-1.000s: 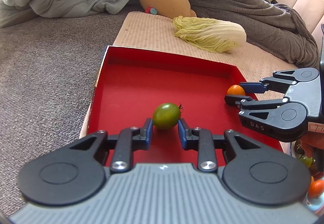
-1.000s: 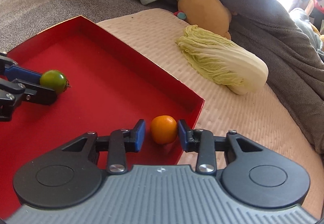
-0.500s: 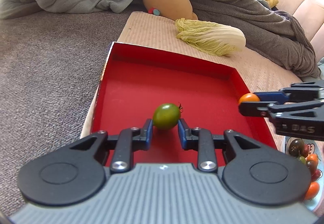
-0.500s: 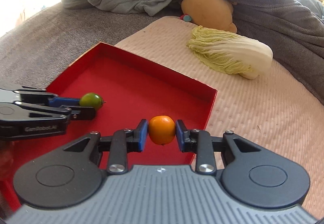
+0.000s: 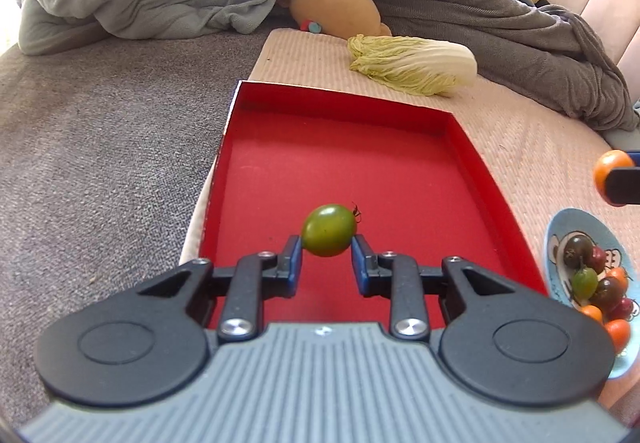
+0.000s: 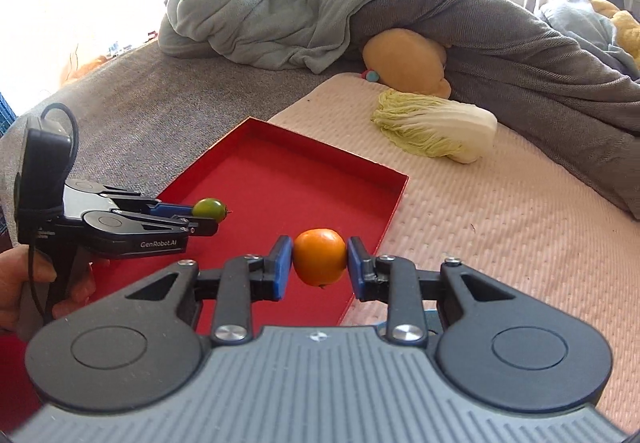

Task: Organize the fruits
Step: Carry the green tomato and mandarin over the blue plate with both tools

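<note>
- Plainly, either round tomato could squirt out sideways if the squeeze eases, since each is pinched only at its flanks and would roll across the soft bed.
- The left gripper (image 5: 327,257) is clenched on the small green tomato (image 5: 329,230), held above the shallow red cardboard tray (image 5: 490,179).
- The right gripper (image 6: 320,269) grasps the small orange tomato (image 6: 320,257) over the tray's right wall, near the blue plate of mixed tomatoes (image 5: 560,227).

Left hand-held gripper (image 5: 327,257), right hand-held gripper (image 6: 320,265): both clamped, angled down.
</note>
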`<state>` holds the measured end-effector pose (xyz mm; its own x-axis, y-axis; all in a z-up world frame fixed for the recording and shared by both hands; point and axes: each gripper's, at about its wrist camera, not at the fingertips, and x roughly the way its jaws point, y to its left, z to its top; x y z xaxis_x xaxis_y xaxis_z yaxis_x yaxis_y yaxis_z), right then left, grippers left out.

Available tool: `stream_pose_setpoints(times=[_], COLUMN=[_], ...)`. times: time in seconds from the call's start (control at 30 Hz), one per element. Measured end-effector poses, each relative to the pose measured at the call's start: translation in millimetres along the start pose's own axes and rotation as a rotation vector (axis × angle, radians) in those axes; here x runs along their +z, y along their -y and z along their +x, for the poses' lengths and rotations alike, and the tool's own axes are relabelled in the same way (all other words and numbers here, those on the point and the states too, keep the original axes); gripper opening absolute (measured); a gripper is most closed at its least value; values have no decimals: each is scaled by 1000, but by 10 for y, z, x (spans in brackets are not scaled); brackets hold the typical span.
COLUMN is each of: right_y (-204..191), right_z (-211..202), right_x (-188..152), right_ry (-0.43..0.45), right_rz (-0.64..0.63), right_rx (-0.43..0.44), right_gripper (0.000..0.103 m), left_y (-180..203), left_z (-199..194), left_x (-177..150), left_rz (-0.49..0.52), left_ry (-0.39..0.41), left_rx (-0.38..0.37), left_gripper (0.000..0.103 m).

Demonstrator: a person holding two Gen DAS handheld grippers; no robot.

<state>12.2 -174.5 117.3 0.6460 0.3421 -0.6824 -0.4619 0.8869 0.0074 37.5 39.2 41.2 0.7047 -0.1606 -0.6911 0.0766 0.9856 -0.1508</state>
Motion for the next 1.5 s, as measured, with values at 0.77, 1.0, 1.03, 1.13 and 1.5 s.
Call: stream_pose_setpoints(times=[0.77, 1.0, 1.03, 1.13, 1.5], right_y=[576, 653, 664, 734, 1026], right_z=[-825, -945, -961, -1014, -1244], right_x=[-444, -464, -465, -480, -715], right_ry=[128, 150, 153, 163, 160], right_rz=[194, 207, 210, 230, 295], right_rx=[-6, -14, -16, -26, -80], right_gripper=[35, 35, 35, 35, 35], left_y=[655, 875, 916, 1065, 1660], left_z=[-437, -522, -536, -581, -463], left_x=[-215, -303, -305, -307, -338], left_rz=[80, 102, 110, 134, 208], left_ry=[-6, -21, -20, -15, -40], left_rx=[28, 7, 4, -18, -110], left_gripper=[30, 30, 30, 30, 30])
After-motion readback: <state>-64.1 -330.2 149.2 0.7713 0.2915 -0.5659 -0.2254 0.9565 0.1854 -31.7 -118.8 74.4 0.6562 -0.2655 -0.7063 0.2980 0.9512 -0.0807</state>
